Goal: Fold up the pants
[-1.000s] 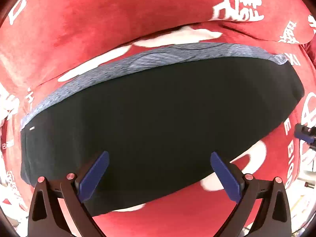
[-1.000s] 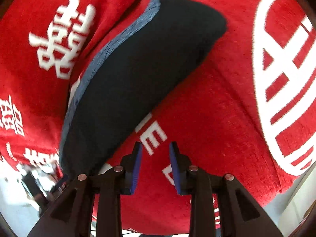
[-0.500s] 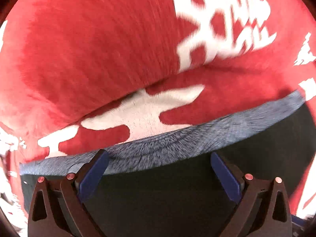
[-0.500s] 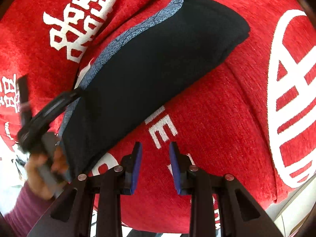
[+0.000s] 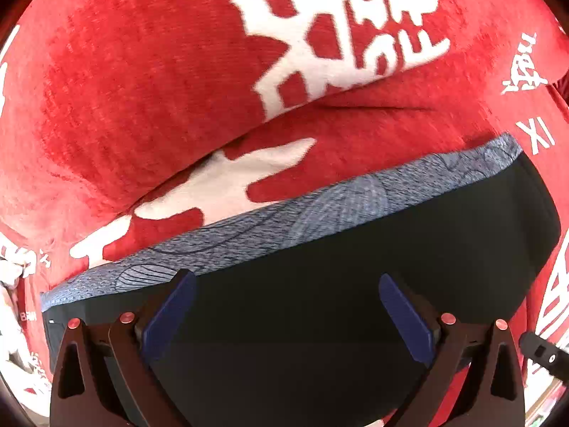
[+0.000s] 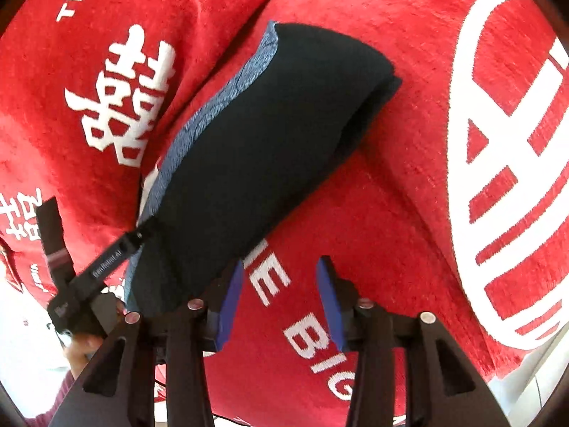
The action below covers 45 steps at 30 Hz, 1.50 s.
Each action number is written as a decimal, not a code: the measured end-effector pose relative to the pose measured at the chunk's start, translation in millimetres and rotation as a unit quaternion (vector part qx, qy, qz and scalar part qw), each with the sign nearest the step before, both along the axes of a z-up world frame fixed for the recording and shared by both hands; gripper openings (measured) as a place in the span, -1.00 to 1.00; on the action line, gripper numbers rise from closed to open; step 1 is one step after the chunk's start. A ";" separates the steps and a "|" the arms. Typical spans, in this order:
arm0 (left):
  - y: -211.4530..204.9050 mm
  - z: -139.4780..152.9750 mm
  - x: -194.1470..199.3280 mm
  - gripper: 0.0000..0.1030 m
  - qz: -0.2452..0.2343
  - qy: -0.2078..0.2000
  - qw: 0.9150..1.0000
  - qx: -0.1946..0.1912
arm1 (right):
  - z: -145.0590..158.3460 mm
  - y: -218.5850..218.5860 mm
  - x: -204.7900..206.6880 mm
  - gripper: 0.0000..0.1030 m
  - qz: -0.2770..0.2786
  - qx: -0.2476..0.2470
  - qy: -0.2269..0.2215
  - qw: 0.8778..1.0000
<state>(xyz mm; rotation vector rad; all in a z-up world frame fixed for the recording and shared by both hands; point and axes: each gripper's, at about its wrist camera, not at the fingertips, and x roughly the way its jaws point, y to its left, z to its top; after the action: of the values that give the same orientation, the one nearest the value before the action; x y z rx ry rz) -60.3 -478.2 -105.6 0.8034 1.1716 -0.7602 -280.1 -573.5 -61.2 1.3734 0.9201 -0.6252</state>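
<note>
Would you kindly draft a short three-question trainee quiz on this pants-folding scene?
1. True or false: the right gripper is clamped on the pants.
2. Which colour is the patterned band along the pants' edge: A red, B blue-grey, C white?
3. Fill in: the left gripper hovers with jaws wide ____ over the dark fabric.

Key:
1. False; its jaws hold nothing and have just been opening, above the red blanket.
2. B.
3. Open.

Right claw [image 6: 281, 299] opening, empty, beside folded pants [image 6: 256, 163].
</note>
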 end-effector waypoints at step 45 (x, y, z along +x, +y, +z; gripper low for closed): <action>-38.2 -32.8 -8.4 1.00 0.033 -0.026 0.999 0.002 | 15.3 -74.6 7.0 -0.75 -0.077 -0.043 -0.210 0.974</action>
<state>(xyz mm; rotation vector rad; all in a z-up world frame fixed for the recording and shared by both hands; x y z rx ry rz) -68.7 -516.4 -138.5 0.7797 1.1470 -0.6794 -273.1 -648.1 -45.8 1.4354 0.4465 -0.4585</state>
